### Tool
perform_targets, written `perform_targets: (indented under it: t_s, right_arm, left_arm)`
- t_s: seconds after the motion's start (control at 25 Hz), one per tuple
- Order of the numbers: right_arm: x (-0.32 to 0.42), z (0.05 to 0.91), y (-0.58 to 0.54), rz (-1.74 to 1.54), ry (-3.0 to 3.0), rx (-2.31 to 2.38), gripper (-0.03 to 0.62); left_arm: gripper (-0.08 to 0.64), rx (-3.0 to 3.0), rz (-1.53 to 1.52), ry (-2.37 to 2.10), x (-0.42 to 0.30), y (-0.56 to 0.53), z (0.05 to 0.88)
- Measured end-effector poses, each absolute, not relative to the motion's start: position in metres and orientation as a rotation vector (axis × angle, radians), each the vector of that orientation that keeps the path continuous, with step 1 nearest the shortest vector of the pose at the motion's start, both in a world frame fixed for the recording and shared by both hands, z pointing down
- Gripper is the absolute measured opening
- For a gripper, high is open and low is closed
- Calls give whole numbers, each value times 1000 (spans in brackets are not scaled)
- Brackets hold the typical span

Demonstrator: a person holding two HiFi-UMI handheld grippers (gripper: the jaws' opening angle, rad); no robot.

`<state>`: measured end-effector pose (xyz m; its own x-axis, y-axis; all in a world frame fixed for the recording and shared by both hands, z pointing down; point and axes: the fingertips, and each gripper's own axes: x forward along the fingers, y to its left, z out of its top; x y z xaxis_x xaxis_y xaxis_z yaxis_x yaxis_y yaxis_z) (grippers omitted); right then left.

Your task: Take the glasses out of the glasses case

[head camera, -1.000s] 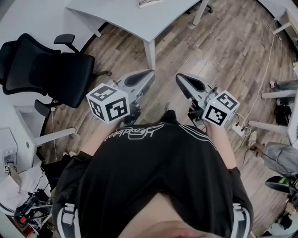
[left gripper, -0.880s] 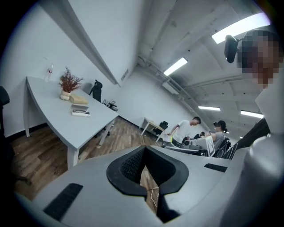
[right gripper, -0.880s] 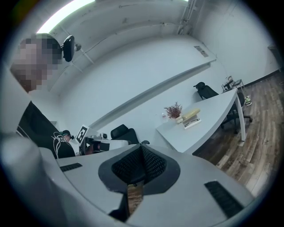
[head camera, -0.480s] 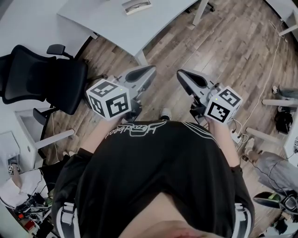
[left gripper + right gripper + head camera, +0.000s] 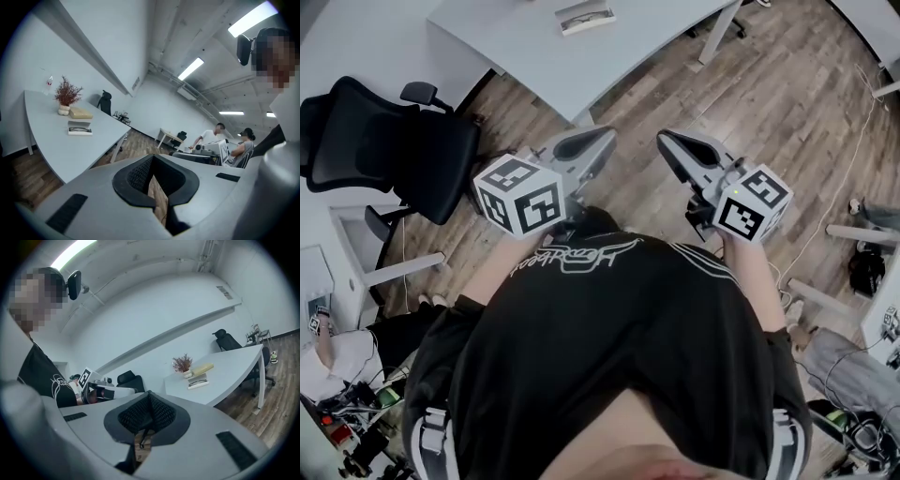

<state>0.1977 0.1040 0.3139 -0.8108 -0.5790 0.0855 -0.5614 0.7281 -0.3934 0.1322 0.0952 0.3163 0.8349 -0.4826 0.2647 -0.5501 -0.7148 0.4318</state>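
"Where is the glasses case (image 5: 584, 16)?"
"On the white table (image 5: 516, 47), far ahead, near a little plant (image 5: 67, 93)."
"Why are the left gripper (image 5: 602, 139) and right gripper (image 5: 667, 141) pinched closed?"
"Nothing to grab yet. Both are empty, held out front, ready."

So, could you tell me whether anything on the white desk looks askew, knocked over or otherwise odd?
Nothing stands out. The open white glasses case lies flat on the white desk, dark-framed glasses inside, beside a pale yellow oblong block and an upright reddish dried plant in a small pot.
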Motion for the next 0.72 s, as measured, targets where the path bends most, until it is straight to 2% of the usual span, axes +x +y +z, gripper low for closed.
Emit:
perform_targets:
  t_s: [0.72]
  right_arm:
    - [193,325,27,-679,2856,-987,9]
  left_arm:
    - [6,2453,145,-790,113,16,328]
